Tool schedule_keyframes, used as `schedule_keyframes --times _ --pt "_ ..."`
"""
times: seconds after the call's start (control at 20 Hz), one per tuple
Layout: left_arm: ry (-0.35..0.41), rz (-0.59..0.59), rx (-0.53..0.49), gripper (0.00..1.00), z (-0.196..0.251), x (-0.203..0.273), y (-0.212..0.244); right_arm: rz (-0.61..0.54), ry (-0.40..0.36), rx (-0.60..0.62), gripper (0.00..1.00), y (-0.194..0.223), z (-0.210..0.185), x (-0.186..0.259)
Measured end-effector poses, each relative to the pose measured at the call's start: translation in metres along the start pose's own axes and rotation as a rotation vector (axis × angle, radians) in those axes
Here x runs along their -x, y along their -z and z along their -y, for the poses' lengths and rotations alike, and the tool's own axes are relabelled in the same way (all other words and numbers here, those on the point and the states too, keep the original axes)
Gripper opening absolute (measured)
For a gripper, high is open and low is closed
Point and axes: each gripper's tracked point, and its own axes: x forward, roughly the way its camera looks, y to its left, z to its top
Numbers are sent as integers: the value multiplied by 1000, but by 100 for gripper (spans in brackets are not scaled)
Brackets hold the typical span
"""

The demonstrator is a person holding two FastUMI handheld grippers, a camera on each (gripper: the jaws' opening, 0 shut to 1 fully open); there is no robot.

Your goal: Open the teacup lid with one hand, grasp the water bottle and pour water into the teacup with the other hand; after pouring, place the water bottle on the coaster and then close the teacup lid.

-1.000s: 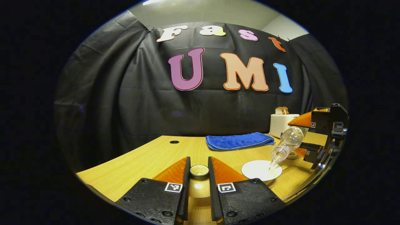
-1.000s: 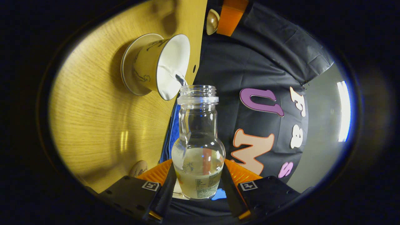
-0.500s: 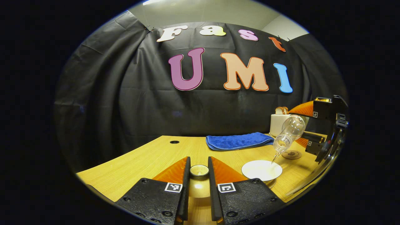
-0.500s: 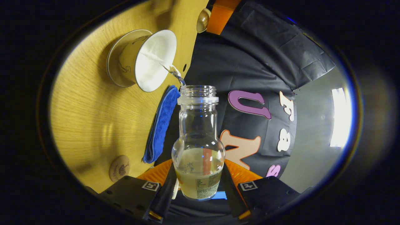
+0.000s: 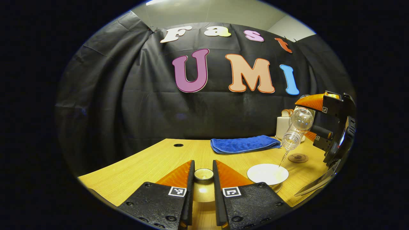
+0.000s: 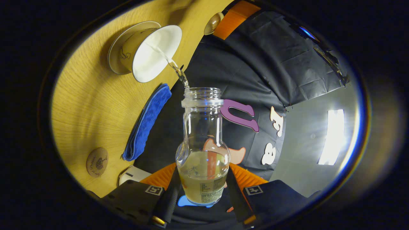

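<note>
My left gripper (image 5: pixel 203 166) is shut on the knob of the teacup lid (image 5: pixel 204 174) and holds it low over the table. Just to its right stands the white teacup (image 5: pixel 267 174), uncovered. Above it my right gripper (image 5: pixel 305 118) is shut on the clear water bottle (image 5: pixel 297 127), tilted mouth-down, and a thin stream falls into the cup. In the right gripper view the bottle (image 6: pixel 203 153) sits between the fingers, about a third full, with water running from its mouth to the teacup (image 6: pixel 145 51). The round brown coaster (image 6: pixel 97 162) lies bare on the table.
A folded blue towel (image 5: pixel 244 143) lies behind the cup. A white toaster (image 5: pixel 283 126) with bread stands at the back right, close to the coaster (image 5: pixel 297 157). The wooden table (image 5: pixel 147 163) has a cable hole (image 5: pixel 178 145) at the back left.
The right gripper has lifted the tilted bottle higher above the cup, so the stream is longer and thinner. The left gripper and lid have stayed still.
</note>
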Motion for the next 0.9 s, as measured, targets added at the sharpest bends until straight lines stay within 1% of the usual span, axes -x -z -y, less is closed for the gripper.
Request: schedule_keyframes --times 0.2,0.4,0.55,0.65,0.85,0.9 --pt "0 -1 0 26 -1 1 0 35 44 51 77 -10 5 7" --pt "-1 -1 0 26 0 0 0 41 40 55 76 -12 2 4" --pt "-4 -2 1 26 0 0 0 31 14 32 77 -10 -4 4" --pt "-5 -1 -1 26 0 0 0 21 -29 -30 75 -9 -13 6" --pt "-7 0 -1 26 -1 0 -1 -15 -156 -257 79 -11 -38 12" --pt "-8 -1 -1 26 -2 1 -1 -22 -183 -305 77 -12 -44 14"
